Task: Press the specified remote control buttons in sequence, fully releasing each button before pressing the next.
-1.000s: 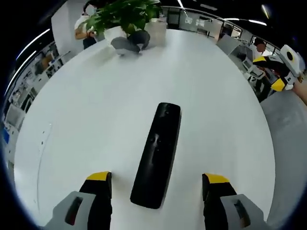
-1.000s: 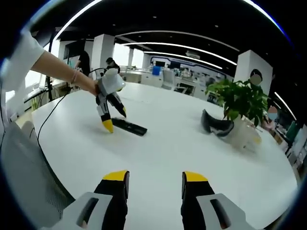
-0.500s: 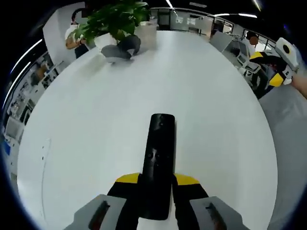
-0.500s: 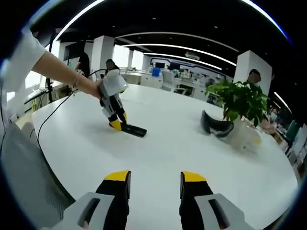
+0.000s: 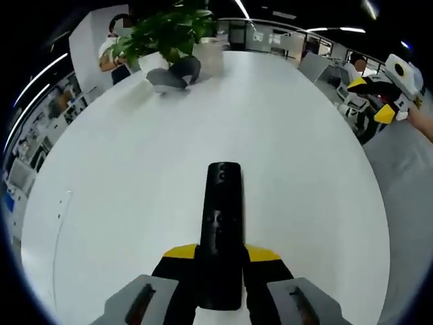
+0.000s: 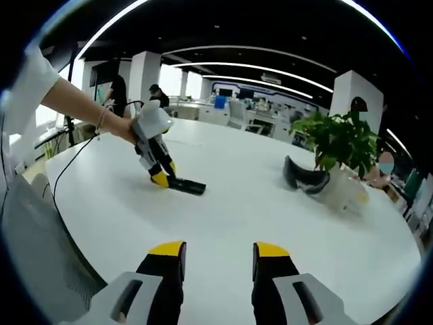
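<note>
- Remote control (image 5: 220,233) sits pinched between the jaws of my left gripper (image 5: 220,256); the yellow tips press its near end from both sides, at 6 o'clock in the left gripper view. The black body runs straight away toward 12 o'clock, flat on the white table (image 5: 122,176).
- A cluster of buttons shows mid-body on the remote, a round one near its far end. Labels too small to read.
- My right gripper (image 6: 216,252) hangs above the near table edge, jaws spread apart with nothing between them, at 6 o'clock in the right gripper view.
- From the right gripper view, my left gripper (image 6: 161,177) is at about 10 o'clock, tilted down onto the table (image 6: 270,203), with the remote (image 6: 187,185) poking out of it toward the centre. My hand (image 6: 122,127) and bare forearm hold it from the 9 o'clock edge.
- A thin cable (image 6: 74,162) trails across the table near that arm.
- In the left gripper view, my right gripper (image 5: 385,88) shows at 2 o'clock, past the table edge.
- Farther out: a dark headset (image 6: 306,177) lies just beside a potted plant (image 6: 342,145), around 3 o'clock in the right gripper view and 11 o'clock in the left gripper view.
- Beyond the table, open office with desks, white pillars, ceiling light strips, a few people standing.
</note>
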A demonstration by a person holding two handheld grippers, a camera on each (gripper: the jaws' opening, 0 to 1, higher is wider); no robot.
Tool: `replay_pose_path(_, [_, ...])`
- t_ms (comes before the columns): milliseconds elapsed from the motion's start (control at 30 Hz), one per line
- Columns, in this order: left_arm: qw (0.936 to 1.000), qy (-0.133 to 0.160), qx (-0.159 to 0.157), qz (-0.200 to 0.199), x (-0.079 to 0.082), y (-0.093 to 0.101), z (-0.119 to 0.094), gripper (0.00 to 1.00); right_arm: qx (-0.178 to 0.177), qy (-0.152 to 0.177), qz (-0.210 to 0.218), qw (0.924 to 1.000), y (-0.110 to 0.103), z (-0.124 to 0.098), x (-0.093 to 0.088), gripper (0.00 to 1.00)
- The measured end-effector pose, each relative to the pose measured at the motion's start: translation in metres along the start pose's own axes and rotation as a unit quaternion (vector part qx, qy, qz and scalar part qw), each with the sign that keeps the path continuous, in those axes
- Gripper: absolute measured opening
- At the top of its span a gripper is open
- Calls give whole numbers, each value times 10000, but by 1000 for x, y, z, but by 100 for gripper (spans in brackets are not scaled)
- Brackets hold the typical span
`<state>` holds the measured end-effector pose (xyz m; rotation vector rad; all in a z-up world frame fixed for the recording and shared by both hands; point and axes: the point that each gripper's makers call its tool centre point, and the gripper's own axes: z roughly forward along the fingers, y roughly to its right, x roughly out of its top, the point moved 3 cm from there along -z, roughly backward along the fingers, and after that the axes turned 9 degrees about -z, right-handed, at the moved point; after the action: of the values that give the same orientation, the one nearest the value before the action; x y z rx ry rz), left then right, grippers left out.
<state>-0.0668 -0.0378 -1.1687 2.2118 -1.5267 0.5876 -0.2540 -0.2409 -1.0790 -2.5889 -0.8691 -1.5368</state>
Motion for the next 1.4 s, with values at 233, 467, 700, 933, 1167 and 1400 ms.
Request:
replay_pose_path(233, [10000, 93, -24, 7, -2, 4, 0, 24, -32, -23, -42, 10000, 1, 0, 0, 36])
replay_pose_path(467, [10000, 72, -45, 50, -6, 15, -2, 24, -89, 22, 42, 9999, 3, -2, 0, 36])
replay_pose_path(700, [10000, 37, -50, 66, -9, 25, -2, 24, -58, 5, 30, 10000, 2, -1, -1, 35])
replay_pose_path(933, [9999, 110, -81, 70, -14, 35, -4, 24, -37, -11, 4, 10000, 1, -1, -1, 34])
replay_pose_path(1167, [9998, 185, -68, 33, -19, 48, -6, 24, -15, -42, -20, 10000, 0, -1, -2, 34])
replay_pose_path(1400, [9996, 147, -149, 163, -23, 63, -8, 24, -2, -70, -34, 10000, 0, 0, -3, 34])
